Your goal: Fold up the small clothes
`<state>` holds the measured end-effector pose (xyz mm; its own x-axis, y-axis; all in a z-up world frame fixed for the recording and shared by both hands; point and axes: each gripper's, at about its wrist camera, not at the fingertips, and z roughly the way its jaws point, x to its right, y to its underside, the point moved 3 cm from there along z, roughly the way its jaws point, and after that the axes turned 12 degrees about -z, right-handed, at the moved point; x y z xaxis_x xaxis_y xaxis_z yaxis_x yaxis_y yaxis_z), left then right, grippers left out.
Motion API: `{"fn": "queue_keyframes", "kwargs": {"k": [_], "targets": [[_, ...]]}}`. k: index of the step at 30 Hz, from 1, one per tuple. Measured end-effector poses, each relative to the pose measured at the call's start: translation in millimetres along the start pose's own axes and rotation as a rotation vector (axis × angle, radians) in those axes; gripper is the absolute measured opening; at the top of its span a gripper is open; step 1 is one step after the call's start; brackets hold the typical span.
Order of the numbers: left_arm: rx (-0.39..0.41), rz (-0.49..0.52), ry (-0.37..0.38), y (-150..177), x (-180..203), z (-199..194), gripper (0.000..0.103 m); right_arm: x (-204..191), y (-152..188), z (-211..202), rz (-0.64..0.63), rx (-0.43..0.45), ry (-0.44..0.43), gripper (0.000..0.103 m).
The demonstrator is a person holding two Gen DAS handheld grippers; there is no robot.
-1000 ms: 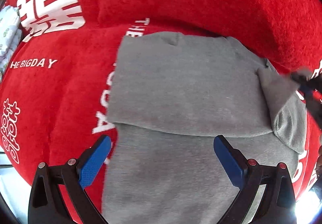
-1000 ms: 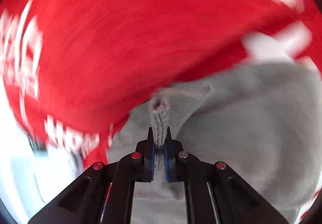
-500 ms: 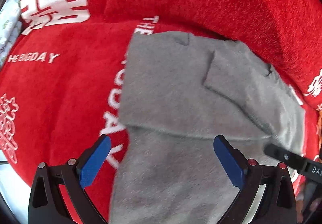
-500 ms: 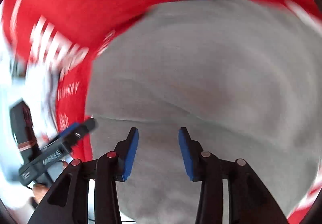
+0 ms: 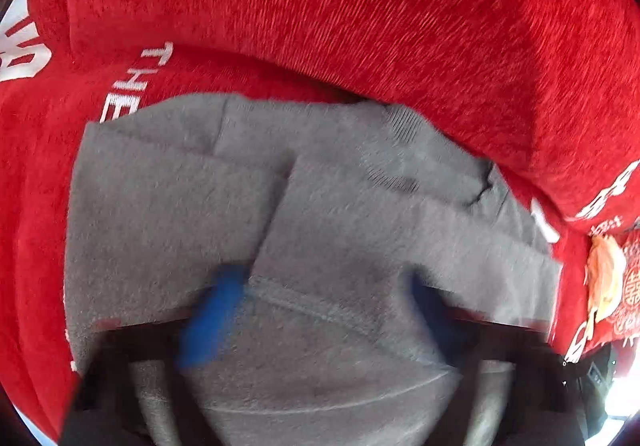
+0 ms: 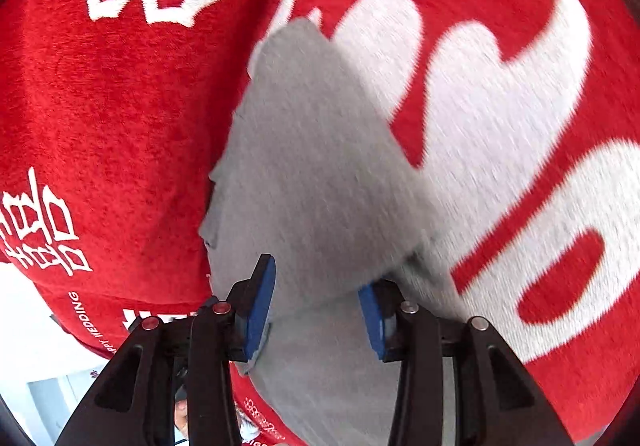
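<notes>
Grey garment (image 5: 320,213) spread on red cover (image 5: 360,5), filling centre of left view; folded sleeve panels overlapping across its middle. Long axis running lower centre to upper centre of frame. Left tool (image 5: 320,310) blurred low in frame, directly over near hem, fingers apart and empty. Right tool (image 6: 316,294) released too, straddling garment's side edge at lower centre of right view. Left tool judged nearer for the hem fold.
</notes>
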<state>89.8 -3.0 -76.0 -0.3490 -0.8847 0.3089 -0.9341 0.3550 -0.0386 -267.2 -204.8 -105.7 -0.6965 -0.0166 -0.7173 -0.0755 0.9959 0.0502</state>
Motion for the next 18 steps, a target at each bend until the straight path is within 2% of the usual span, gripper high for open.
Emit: {"fn": "queue_keyframes", "kwargs": {"k": [1,2,5,8,9,11,13,15,18], "targets": [[-0.01,0.005,0.011,-2,1,-1,0.009,-2,-5,-1,-0.02,0.002,0.008,0.012],[-0.009,-0.005,0.033,-1,0,-5,0.008,-7,-10,-2,-0.058,-0.004,0.024,0.006],[0.053,0.026,0.046,7,-3,-28,0.008,-17,-29,-22,-0.219,-0.024,0.048,0.006],[0.047,0.05,0.049,28,-11,-35,0.008,-23,-37,-21,-0.369,-0.089,0.089,0.007],[0.041,0.072,0.023,36,-13,-30,0.008,-21,-38,-17,-0.398,-0.126,0.112,0.007],[0.029,0.098,-0.028,44,-15,-18,0.008,-11,-34,1,-0.458,-0.21,0.214,0.012],[0.034,0.109,-0.056,49,-18,-14,0.009,-9,-29,3,-0.499,-0.252,0.211,0.02],[0.048,0.116,-0.059,51,-16,-17,0.009,-12,-24,-2,-0.51,-0.297,0.203,0.047],[0.047,0.135,-0.067,53,-12,-17,0.009,-19,-18,-14,-0.552,-0.315,0.172,0.049]]}}
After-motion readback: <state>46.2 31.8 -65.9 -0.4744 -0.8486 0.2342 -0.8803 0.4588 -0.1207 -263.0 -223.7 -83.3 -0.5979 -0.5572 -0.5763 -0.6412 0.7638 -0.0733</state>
